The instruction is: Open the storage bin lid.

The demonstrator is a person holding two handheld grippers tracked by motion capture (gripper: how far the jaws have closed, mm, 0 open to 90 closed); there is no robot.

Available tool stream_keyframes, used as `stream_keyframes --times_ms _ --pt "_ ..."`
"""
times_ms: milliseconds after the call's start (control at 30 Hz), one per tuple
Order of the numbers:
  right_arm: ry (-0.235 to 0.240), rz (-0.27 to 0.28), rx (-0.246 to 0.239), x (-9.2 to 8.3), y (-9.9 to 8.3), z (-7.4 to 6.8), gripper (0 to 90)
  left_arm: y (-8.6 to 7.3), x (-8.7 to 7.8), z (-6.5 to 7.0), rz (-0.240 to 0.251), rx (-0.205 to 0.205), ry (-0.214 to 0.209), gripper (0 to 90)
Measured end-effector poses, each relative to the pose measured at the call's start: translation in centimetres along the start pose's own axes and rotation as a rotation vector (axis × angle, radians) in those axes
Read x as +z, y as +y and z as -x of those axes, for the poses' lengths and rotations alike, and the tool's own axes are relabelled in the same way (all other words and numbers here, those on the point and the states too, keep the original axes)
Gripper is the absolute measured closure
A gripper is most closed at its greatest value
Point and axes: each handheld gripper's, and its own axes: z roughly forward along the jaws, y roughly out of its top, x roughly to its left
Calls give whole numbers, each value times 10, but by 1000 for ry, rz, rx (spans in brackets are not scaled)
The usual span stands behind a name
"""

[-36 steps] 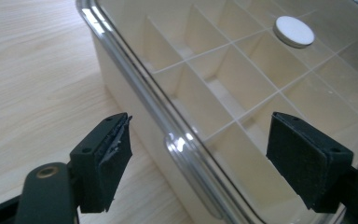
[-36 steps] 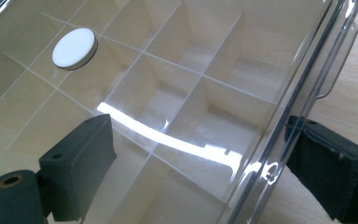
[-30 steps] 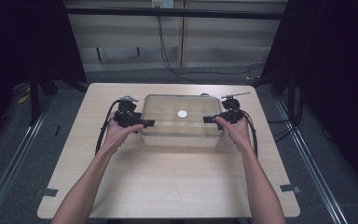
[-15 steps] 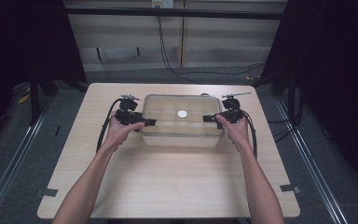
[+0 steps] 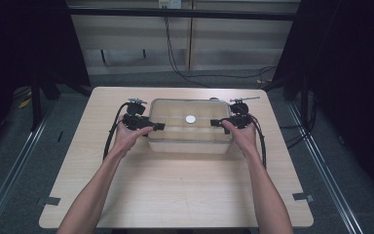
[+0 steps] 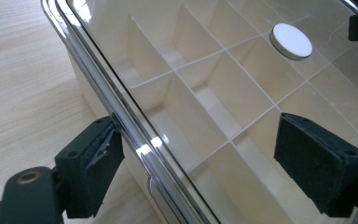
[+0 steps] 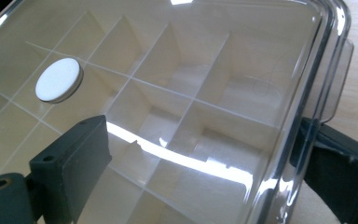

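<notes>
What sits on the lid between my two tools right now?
A white round disc sits on the clear lid, midway between the left tool and right tool, in the high view.

Left claw (image 5: 158, 126) jaws spread, right claw (image 5: 215, 122) jaws spread, forearms extended

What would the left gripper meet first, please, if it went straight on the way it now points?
Probably the white disc on the clear lid: the left gripper points across the box, jaws astride the lid's rim. Whether it would skim over the disc is unclear; beyond sits the right gripper.
</notes>
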Motion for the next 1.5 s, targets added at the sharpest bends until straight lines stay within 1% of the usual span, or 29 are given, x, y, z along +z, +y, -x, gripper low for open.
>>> stream_keyframes --times_ms 33,100,167,267,300,333,367,400,433,467,500,567,633,667,733,767,800,833,867,933,1067,1133,1200,1267,1333,1367,1433,1500 --pt "-4 4 -1 0 0 0 58 0 -1 -1 1 2 4 182" --pt "-23 26 -18 -1 -1 -2 59 0 -2 -2 6 -4 2 203" --pt "-48 39 -34 -2 0 -4 62 0 -3 -2 8 -5 8 216" --pt "-58 49 -43 -4 1 -5 75 0 -4 -1 16 -6 15 216" --pt "-43 64 -26 -6 0 -4 112 0 -5 -1 19 3 19 234" --pt "-43 64 -26 -6 0 -4 112 0 -7 0 34 9 25 234" --pt "-38 72 -18 -7 -1 -3 125 1 -9 1 50 13 23 256" --pt "-28 89 -17 -8 -1 -1 129 2 -11 2 48 21 31 283" --pt "-25 96 -24 -9 -1 -1 130 3 -11 4 51 18 38 293" --pt "-20 98 -29 -11 0 -2 131 4 -12 5 54 25 42 293" --pt "-18 97 -25 -12 0 -2 137 4 -12 6 63 21 45 300" --pt "-8 107 -32 -15 1 -2 147 3 -14 6 76 20 42 318" --pt "9 126 -17 -18 1 -1 174 2 -17 4 94 13 26 347" --pt "17 133 -18 -20 1 0 192 2 -18 3 98 18 23 367" --pt "42 154 1 -23 0 2 208 2 -20 4 113 14 22 391" --pt "52 157 13 -24 0 3 224 2 -22 3 110 25 26 398" --pt "56 159 18 -25 0 4 242 2 -22 4 117 17 25 403" --pt "65 161 23 -26 1 5 244 2 -23 4 113 23 23 407" --pt "79 164 31 -27 1 6 253 3 -23 3 119 20 21 413" --pt "81 172 31 -28 1 8 297 2 -25 2 124 22 13 436" --pt "66 179 29 -33 2 9 407 2 -30 0 147 15 3 482" --pt "77 188 37 -37 2 10 436 2 -32 1 156 8 2 499" --pt "74 198 28 -39 2 9 444 2 -34 2 156 24 7 505" --pt "77 205 30 -41 3 8 454 3 -37 2 162 31 7 523" --pt "89 212 42 -44 3 9 477 3 -40 3 166 39 9 540" --pt "93 214 44 -45 3 9 481 4 -41 4 164 51 10 544" --pt "99 209 40 -47 4 10 491 4 -43 3 164 55 3 552" --pt "102 212 37 -49 5 9 500 4 -45 3 177 52 0 567"
